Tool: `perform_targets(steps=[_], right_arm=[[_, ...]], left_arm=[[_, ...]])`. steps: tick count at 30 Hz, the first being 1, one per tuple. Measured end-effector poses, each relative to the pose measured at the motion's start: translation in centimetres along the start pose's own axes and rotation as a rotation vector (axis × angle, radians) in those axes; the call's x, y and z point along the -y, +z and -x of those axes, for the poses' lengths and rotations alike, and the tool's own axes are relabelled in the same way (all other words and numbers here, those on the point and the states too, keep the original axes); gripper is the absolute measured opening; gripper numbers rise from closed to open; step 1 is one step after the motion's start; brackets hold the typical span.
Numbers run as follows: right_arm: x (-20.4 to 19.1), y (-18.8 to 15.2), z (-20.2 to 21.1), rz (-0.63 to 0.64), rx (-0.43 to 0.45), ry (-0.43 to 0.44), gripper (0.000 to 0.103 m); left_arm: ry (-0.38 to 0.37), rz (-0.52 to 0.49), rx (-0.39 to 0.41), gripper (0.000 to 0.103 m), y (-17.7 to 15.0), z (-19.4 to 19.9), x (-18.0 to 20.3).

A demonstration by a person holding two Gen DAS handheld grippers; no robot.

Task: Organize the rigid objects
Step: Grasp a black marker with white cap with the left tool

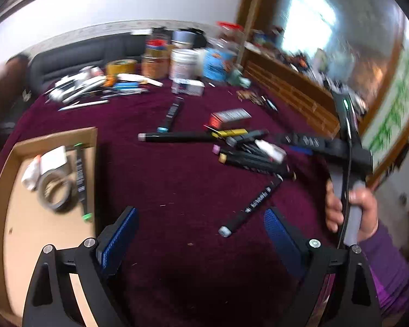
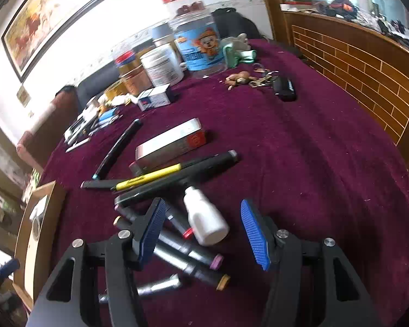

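Note:
Several black markers lie in a pile on the purple cloth, with a small white bottle on top. My right gripper is open, its blue pads on either side of the bottle just above the pile; it also shows in the left wrist view. My left gripper is open and empty over bare cloth. One marker lies just ahead of its right pad. A cardboard box to its left holds a tape roll, a marker and white items.
A red-and-silver carton, a yellow pen and more markers lie beyond the pile. Jars, tubs and a tape roll crowd the far edge. Keys and a black fob lie far right, near a wooden headboard.

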State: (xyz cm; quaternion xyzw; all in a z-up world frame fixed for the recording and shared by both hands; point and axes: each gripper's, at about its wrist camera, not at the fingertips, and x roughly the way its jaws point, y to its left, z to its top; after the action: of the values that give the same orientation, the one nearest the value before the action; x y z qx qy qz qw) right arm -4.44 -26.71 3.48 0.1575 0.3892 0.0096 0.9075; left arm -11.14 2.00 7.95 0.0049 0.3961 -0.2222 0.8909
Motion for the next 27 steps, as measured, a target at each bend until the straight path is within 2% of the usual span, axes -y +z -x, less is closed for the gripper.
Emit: perform_targets(steps=[4, 7, 9, 10, 12, 13, 16, 17, 21, 25, 27], right_arm=[[1.6, -0.4, -0.6, -0.055, 0.004, 0.031, 0.057], [2.2, -0.4, 0.1, -0.067, 0.043, 0.021, 0.058], [2.5, -0.4, -0.1, -0.074, 0.031, 0.018, 0.058], [2.8, -0.4, -0.3, -0.084, 0.023, 0.022, 0.058], [3.1, -0.4, -0.2, -0.094, 0.024, 0.023, 0.058], [3.1, -0.3, -0.2, -0.096, 0.027, 0.023, 0.058], [3.2, -0.3, -0.4, -0.099, 0.019, 0.029, 0.058], [3.2, -0.3, -0.5, -0.098, 0.014, 0.03, 0.058], [3.2, -0.4, -0.8, -0.095, 0.002, 0.031, 0.058], [3.1, -0.3, -1.1, -0.093, -0.01, 0.025, 0.058], [2.9, -0.3, -1.4, -0.087, -0.023, 0.018, 0.058]], left_arm=[[0.009, -0.135, -0.048, 0.094, 0.2, -3.3, 3.3], [-0.003, -0.189, -0.073, 0.085, 0.8, -5.6, 5.2], [-0.011, -0.231, -0.09, 0.081, 1.1, -7.4, 6.5], [0.001, -0.249, -0.1, 0.076, 1.1, -8.3, 7.0], [0.005, -0.266, -0.143, 0.058, 0.8, -9.8, 7.7], [0.006, -0.263, -0.175, 0.036, 0.4, -10.6, 7.8], [-0.002, -0.225, -0.173, 0.023, -0.1, -10.1, 7.1], [-0.005, -0.198, -0.176, 0.014, 0.0, -9.7, 6.5], [0.005, -0.04, -0.174, 0.014, -0.3, -7.2, 2.2], [0.03, 0.039, -0.15, 0.014, -0.8, -5.8, -0.2], [0.028, 0.068, -0.173, 0.015, -1.0, -6.6, -0.6]])
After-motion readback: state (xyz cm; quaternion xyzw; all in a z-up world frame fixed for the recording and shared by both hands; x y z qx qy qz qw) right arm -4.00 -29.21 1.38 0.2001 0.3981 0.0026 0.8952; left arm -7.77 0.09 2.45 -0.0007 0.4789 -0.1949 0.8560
